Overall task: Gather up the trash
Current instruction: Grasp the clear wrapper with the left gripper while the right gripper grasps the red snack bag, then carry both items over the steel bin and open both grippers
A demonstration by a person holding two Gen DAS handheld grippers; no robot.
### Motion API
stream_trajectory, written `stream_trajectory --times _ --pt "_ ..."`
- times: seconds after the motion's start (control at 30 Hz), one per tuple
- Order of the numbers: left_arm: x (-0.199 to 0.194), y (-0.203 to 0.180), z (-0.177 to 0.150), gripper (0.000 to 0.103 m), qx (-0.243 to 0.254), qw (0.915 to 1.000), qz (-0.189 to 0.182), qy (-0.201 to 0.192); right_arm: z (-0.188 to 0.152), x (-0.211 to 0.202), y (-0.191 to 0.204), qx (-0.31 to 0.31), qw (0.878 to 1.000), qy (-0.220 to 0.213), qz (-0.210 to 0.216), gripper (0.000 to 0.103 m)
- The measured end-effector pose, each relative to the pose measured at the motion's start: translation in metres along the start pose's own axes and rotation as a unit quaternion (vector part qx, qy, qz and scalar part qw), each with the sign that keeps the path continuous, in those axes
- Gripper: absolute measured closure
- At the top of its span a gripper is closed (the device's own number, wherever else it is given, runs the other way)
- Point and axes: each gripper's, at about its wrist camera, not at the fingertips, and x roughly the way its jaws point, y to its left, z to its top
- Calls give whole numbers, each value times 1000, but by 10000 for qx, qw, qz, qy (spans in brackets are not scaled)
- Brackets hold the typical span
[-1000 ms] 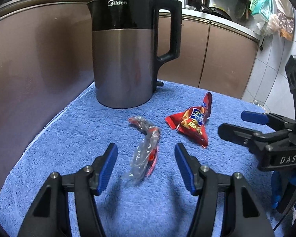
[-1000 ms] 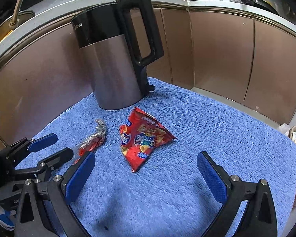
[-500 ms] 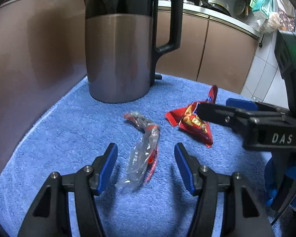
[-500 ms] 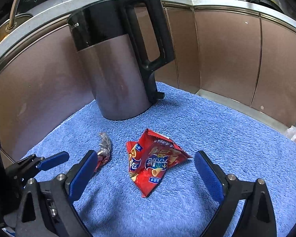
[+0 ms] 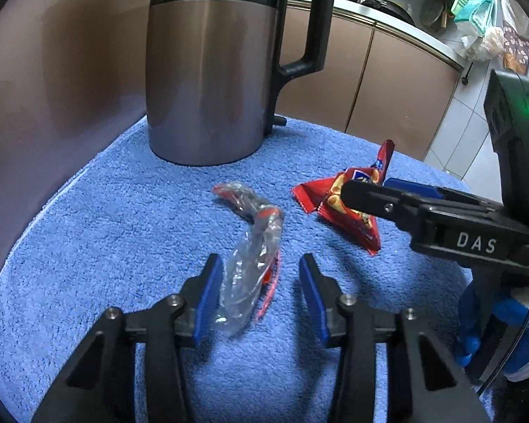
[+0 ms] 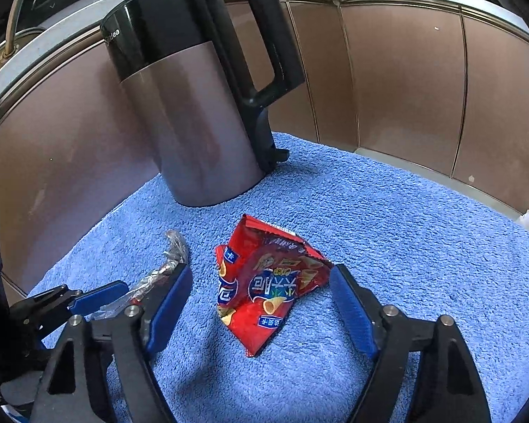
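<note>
Grippers [image 5: 261,292] [image 6: 261,303] closing around clear wrapper [image 5: 250,268], red packet [image 6: 268,285].

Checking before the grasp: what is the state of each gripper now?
Left gripper: open, closing around the clear wrapper.
Right gripper: open, closing around the red snack bag.

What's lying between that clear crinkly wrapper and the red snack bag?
Only bare blue towel separates the clear wrapper from the red snack bag; the left wrist view shows it best.
</note>
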Motion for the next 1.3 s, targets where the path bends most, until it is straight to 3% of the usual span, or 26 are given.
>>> stream_trajectory --times 0.27,0.43,0.63,0.93,1.3 --pt "5 3 1 76 -122 9999 10 72 -1 4 3 -50 10000 30 -67 50" --pt "10 8 0 92 -219 9996 69 147 -2 5 4 -63 9999 17 -110 75" --pt "-4 14 -4 96 -424 9990 154 33 -5 -1 10 -146 9997 65 -172 92" --pt "-62 -6 -25 96 -410 9985 303 -195 -28 -70 26 -234 9997 -119 -10 96" --pt "-155 -71 -69 96 43 9954 829 -487 -89 -168 41 -301 9992 -264 47 96"
